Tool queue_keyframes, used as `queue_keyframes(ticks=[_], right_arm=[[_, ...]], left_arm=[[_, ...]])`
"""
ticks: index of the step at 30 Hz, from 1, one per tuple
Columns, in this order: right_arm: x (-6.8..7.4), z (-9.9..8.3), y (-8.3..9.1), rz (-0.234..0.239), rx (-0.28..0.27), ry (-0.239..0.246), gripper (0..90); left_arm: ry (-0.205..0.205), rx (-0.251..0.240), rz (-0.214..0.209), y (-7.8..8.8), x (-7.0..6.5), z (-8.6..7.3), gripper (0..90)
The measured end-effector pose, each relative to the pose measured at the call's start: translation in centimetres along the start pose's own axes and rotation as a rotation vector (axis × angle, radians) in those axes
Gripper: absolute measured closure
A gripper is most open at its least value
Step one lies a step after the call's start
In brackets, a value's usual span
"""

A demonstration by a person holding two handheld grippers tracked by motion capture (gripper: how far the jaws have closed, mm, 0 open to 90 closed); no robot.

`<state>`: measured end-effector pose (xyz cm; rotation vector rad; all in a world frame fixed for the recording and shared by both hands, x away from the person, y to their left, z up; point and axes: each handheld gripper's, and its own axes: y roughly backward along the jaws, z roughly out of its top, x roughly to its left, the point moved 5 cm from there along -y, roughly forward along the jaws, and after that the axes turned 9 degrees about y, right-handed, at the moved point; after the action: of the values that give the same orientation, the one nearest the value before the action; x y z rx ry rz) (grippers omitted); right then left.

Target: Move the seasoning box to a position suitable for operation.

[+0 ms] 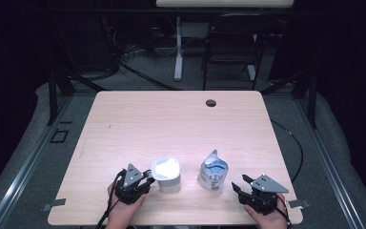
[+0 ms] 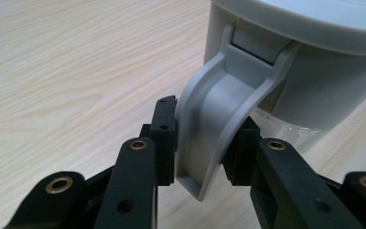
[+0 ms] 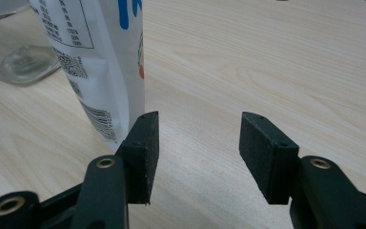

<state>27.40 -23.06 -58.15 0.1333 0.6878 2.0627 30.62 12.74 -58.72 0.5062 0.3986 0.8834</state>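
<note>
The left tool (image 1: 145, 180) is clenched on the curved grey handle (image 2: 214, 129) of a white jug (image 1: 167, 174), one black pad pressed against each side of that handle; in the left gripper view the handle hangs from a hinge-like lug just under the jug's rim and runs down between the two pads. The jug stands upright on the pale wooden desk (image 1: 171, 119), near its front edge and left of the middle, with the left hand (image 1: 124, 210) behind the tool at the desk's edge. The right tool (image 1: 238, 186) is released: its two pads stand well apart with bare desk between them and nothing in the gap. Just beside its left pad in the right gripper view stands a white pouch (image 3: 100, 57) printed with a table of small text, a code square and a barcode, with blue lettering higher up; whether the pad touches it cannot be told. In the high view the pouch stands upright on the desk between the jug and the right tool, apart from the jug, its top pinched to a point. The right hand (image 1: 269, 214) rests at the front edge.
</note>
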Motion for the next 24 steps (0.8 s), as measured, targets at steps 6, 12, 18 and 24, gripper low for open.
queue_keyframes(ticks=[6,12,18,24], right_arm=[[0.2,0.0,-0.1,0.004,-0.008,0.002,48.7],[0.4,0.1,0.0,0.014,-0.006,0.006,48.7],[0.7,0.3,0.0,0.012,-0.004,0.021,48.7],[0.9,0.4,0.2,0.012,-0.013,0.023,48.4]], left_arm=[[-0.026,0.003,-0.044,-0.2,-0.5,0.0,70.4],[-0.009,-0.001,-0.057,-0.1,-0.2,0.0,69.4],[-0.002,-0.022,-0.018,0.2,0.1,-0.2,62.8],[0.001,-0.020,-0.039,0.9,0.0,-0.3,60.9]])
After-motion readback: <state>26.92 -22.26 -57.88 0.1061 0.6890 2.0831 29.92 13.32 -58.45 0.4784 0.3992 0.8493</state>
